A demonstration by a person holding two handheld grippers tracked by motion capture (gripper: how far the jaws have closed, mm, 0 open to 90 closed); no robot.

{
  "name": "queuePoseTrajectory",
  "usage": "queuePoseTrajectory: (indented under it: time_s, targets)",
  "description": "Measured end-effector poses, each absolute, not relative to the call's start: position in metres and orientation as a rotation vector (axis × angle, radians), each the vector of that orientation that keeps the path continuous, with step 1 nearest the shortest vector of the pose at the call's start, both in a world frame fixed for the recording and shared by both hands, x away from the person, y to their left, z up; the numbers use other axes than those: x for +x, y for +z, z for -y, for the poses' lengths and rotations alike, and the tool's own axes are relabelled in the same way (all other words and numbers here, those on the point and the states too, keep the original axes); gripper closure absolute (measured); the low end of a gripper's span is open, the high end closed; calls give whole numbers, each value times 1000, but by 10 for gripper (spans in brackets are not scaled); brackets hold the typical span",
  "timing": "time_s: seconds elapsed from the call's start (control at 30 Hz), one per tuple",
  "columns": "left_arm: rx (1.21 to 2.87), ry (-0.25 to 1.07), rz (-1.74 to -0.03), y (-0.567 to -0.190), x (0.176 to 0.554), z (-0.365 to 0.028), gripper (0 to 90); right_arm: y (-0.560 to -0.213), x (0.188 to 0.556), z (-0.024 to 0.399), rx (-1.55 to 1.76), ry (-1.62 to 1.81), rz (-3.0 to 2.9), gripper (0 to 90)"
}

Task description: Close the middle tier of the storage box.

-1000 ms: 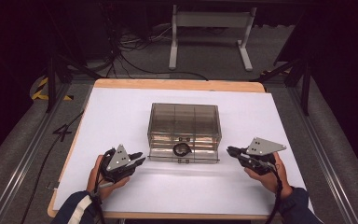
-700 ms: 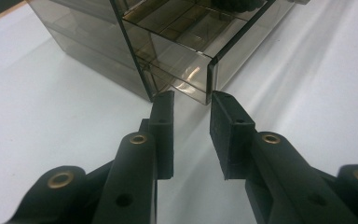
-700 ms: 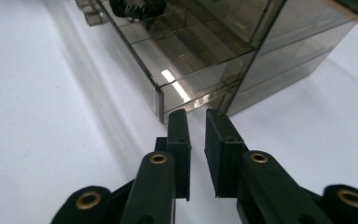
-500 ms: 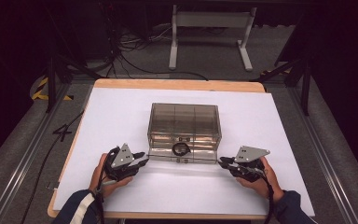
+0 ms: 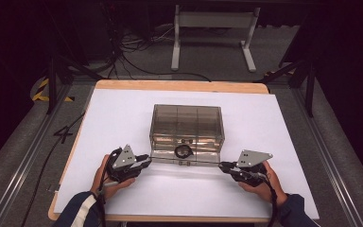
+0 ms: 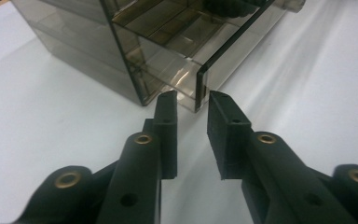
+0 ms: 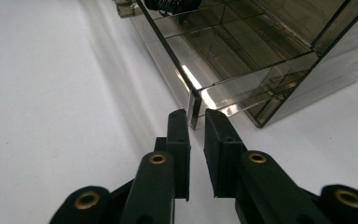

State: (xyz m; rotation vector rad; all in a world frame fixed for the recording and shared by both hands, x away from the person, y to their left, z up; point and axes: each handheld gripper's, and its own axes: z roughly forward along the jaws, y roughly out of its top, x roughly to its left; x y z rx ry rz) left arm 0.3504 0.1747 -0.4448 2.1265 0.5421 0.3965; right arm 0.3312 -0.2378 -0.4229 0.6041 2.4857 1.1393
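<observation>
We're closing both tongs on the box (image 5: 186, 124) flap (image 6: 203, 84).
L tongs (image 6: 193, 100) spread, straddling the flap corner; R tongs (image 7: 196, 114) maybe pinching it, can't tell. Stiff, slick, brittle: grip corners gently.

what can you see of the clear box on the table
The box looks like smoky, see-through plastic, set upright on the white table near its middle. Dividers split its inside into compartments. Its front flap hangs open toward the person, with a dark round knob and small metal fittings. The left gripper and right gripper each straddle one end edge of the flap, jaws narrow; whether the pads press it cannot be told.
</observation>
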Motion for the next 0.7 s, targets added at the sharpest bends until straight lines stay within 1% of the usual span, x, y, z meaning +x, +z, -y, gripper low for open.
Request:
queuePoseTrajectory:
  time_s: [0.07,0.1,0.17,0.37,0.57,0.7]
  targets:
    - [2135,411,-546,-444,351,-172,766,-424,333,236,605,1138,-2486,836]
    - [2129,405,-545,-444,351,-172,776,-423,332,236,595,1121,-2480,861]
    - [2123,395,-540,-444,352,-173,798,-421,332,238,596,1132,-2474,876]
    - [2125,407,-546,-442,353,-173,829,-421,334,237,594,1115,-2467,881]
    - [2133,419,-549,-442,357,-169,832,-421,337,239,624,1108,-2444,880]
    - [2129,423,-557,-441,362,-167,831,-420,346,239,657,1107,-2421,878]
